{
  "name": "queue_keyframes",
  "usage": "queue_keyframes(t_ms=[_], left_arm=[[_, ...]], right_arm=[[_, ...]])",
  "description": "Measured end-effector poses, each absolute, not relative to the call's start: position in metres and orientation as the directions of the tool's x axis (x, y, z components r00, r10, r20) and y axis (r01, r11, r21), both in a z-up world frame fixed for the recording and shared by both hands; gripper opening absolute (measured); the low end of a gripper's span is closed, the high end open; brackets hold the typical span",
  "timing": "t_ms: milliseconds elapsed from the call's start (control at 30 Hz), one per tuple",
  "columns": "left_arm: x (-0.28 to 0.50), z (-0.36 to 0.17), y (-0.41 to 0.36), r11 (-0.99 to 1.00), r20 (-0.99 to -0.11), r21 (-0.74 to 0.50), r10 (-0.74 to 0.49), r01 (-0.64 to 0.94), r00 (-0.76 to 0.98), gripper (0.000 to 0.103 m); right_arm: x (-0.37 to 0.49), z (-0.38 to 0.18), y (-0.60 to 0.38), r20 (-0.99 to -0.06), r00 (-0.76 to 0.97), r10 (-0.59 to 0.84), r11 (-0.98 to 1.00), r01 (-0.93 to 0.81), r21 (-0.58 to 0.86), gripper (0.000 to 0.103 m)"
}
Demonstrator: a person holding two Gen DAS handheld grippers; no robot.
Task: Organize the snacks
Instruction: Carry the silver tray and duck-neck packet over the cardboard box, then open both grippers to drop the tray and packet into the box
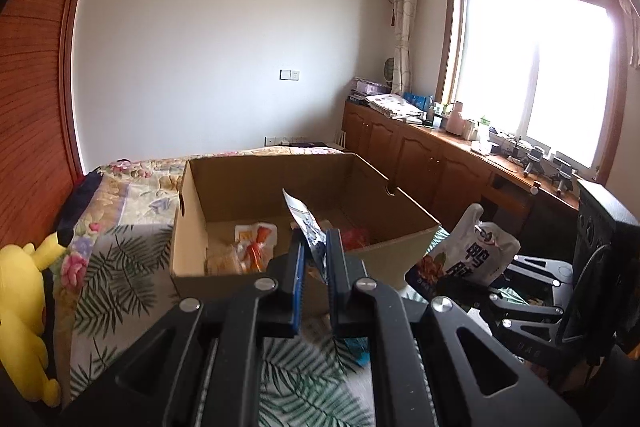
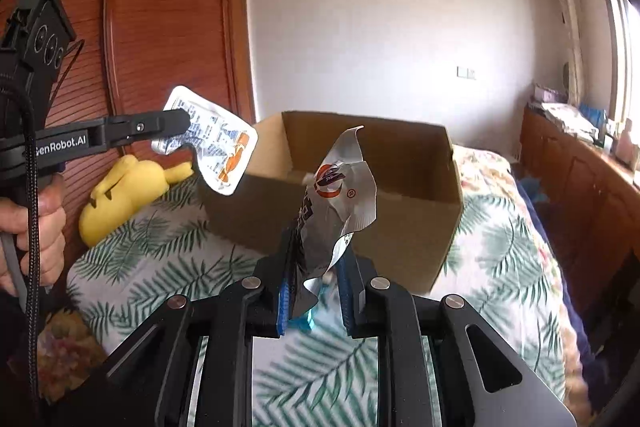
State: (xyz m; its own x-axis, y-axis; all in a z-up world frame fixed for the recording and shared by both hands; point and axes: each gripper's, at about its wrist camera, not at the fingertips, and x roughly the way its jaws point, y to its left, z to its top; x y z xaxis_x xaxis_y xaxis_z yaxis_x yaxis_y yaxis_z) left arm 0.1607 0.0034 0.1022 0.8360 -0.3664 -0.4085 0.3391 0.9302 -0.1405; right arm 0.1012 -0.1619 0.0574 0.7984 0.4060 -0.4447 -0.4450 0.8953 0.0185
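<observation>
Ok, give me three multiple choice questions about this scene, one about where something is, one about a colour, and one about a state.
1. Where does the cardboard box stand?
A. on the bedspread
B. on the window counter
C. on the floor

2. What colour is the plush toy?
A. red
B. yellow
C. blue

3. What is the state of the left hand-held gripper?
A. open and empty
B. shut on a snack packet
C. shut on the box rim

Answers: 1 A, the leaf-print bedspread lies under the box. 2 B, it is yellow against the wardrobe. 3 B, it pinches the white snack packet in the air.
</observation>
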Motion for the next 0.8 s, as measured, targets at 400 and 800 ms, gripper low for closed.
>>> queue_keyframes(t_ms=[400, 800], left_arm=[[0.235, 0.094, 0.003, 0.933, -0.441, -0.147, -0.359, 0.328, 0.823, 0.006], [0.281, 0.066, -0.003, 0.937, -0.495, -0.157, -0.348, 0.312, 0.796, 0.007]], right_arm=[[0.177, 0.065, -0.151, -0.439, 0.799, 0.412, 0.885, -0.466, -0.018, 0.017], [0.224, 0.047, -0.142, -0.478, 0.779, 0.407, 0.883, -0.470, -0.014, 0.017]])
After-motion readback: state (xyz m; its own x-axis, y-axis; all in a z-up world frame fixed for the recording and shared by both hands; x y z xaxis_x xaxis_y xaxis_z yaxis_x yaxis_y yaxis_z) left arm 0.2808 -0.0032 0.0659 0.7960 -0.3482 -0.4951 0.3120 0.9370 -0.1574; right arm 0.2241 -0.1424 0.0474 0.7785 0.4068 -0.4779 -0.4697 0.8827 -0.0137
